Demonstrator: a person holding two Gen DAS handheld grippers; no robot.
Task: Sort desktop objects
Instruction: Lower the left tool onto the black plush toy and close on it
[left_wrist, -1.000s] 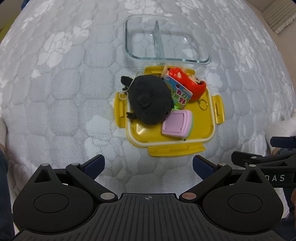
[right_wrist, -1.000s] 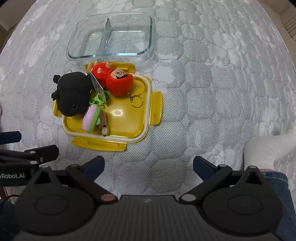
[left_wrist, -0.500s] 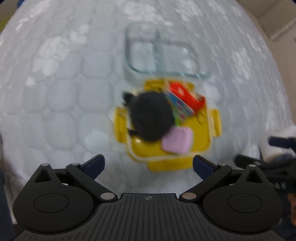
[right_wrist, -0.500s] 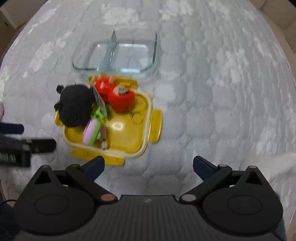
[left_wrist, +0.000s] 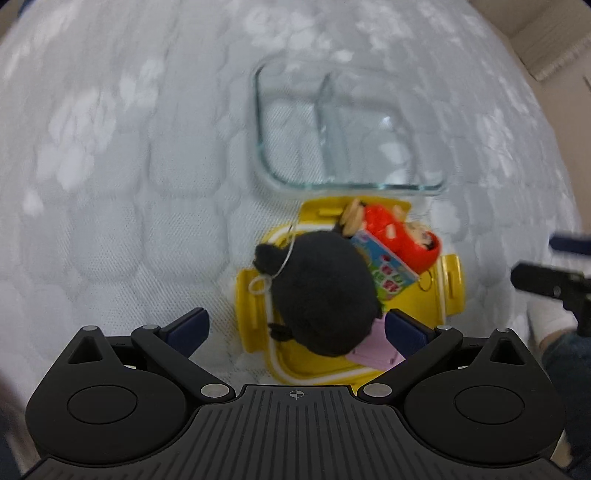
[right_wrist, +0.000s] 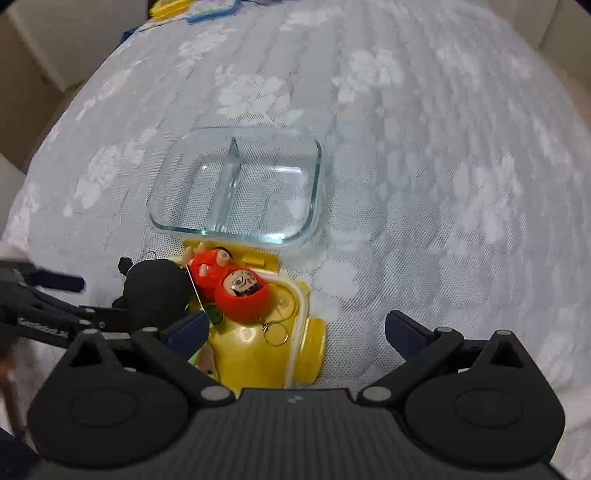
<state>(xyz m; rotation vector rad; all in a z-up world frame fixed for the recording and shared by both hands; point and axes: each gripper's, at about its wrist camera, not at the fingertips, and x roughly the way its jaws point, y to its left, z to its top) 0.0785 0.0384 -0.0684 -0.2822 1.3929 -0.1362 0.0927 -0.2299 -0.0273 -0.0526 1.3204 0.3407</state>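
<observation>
Covering the whole field is a white quilted fabric surface (right_wrist: 424, 155) stitched in hexagons with woven flowers. Centre frame, a clear rectangular glass container (right_wrist: 314, 192) with one divider lies empty, touching a glossy yellow plastic lid (right_wrist: 255, 354) below it. On the lid rest a fuzzy black plush toy (left_wrist: 325, 291), a smooth red round doll (right_wrist: 242, 295) and a pink case (left_wrist: 373, 350). Left gripper (left_wrist: 295, 328) and right gripper (right_wrist: 295, 330) hang above, jaws spread wide, holding nothing.

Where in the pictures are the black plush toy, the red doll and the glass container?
black plush toy (left_wrist: 321, 291): left wrist view, middle of its round body.
red doll (right_wrist: 242, 295): right wrist view, on its red body below the painted face.
glass container (right_wrist: 236, 181): right wrist view, on its middle divider.
</observation>
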